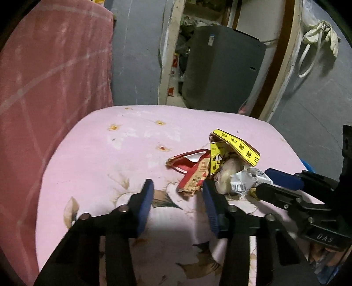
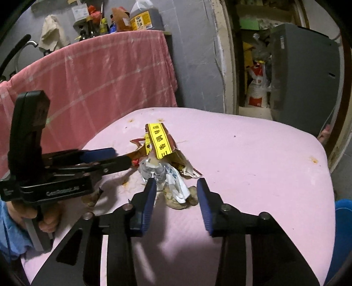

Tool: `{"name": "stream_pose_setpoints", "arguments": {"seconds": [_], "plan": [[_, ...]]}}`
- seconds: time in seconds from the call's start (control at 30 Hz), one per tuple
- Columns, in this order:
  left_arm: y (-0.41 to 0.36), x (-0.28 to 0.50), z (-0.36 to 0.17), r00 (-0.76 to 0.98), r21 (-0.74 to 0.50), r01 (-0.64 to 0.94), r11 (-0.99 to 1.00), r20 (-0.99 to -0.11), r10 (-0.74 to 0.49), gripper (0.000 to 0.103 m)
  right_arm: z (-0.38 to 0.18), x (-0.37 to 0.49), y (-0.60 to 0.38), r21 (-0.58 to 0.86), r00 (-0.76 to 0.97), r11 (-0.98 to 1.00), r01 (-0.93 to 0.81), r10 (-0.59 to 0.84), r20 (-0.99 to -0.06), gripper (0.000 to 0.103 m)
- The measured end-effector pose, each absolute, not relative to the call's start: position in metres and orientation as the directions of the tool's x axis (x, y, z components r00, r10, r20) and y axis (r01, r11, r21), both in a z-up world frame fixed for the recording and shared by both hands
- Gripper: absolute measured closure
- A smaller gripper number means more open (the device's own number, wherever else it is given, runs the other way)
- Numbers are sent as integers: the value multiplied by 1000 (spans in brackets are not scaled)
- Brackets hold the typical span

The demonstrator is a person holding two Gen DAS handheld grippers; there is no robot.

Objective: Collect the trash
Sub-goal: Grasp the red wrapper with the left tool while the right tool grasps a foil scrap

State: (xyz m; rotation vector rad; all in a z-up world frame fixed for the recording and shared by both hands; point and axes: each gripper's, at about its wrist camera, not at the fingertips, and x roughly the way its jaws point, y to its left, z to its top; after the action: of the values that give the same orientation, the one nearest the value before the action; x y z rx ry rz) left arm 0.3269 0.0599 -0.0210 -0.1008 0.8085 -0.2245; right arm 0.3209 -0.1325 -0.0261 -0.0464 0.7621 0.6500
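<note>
A small pile of trash lies on a pink cloth-covered table (image 1: 99,158): a yellow-and-brown wrapper (image 1: 233,147), a red torn carton piece (image 1: 193,173), a crumpled clear and white plastic wrapper (image 1: 242,182) and a beige lump (image 1: 226,176). My left gripper (image 1: 177,189) is open, its right finger touching the pile's near edge. My right gripper (image 2: 176,187) is open, straddling the white plastic wrapper (image 2: 173,178); the yellow wrapper (image 2: 159,139) lies just beyond. The right gripper shows in the left wrist view (image 1: 261,178), and the left gripper (image 2: 123,157) in the right wrist view.
A pink checked cloth (image 2: 105,79) hangs behind the table on the left. A grey board (image 2: 301,74) leans in a cluttered doorway behind. Bottles and a jug (image 2: 143,15) stand on a shelf above the cloth. The table edge (image 2: 327,167) drops off at right.
</note>
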Motion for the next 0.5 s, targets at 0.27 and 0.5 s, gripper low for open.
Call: {"name": "stream_pose_setpoints", "arguments": {"seconds": [0.27,0.5], "plan": [[59,329,-18,666,-193,181,964,-697,-265,89,-26,317,-131,172,533,794,-583,533,-657,96],[56,313,-10,689,-177,174,969,-681,-249,96,-23,309,-135,171,545,789,-590,546,-637,98]]}}
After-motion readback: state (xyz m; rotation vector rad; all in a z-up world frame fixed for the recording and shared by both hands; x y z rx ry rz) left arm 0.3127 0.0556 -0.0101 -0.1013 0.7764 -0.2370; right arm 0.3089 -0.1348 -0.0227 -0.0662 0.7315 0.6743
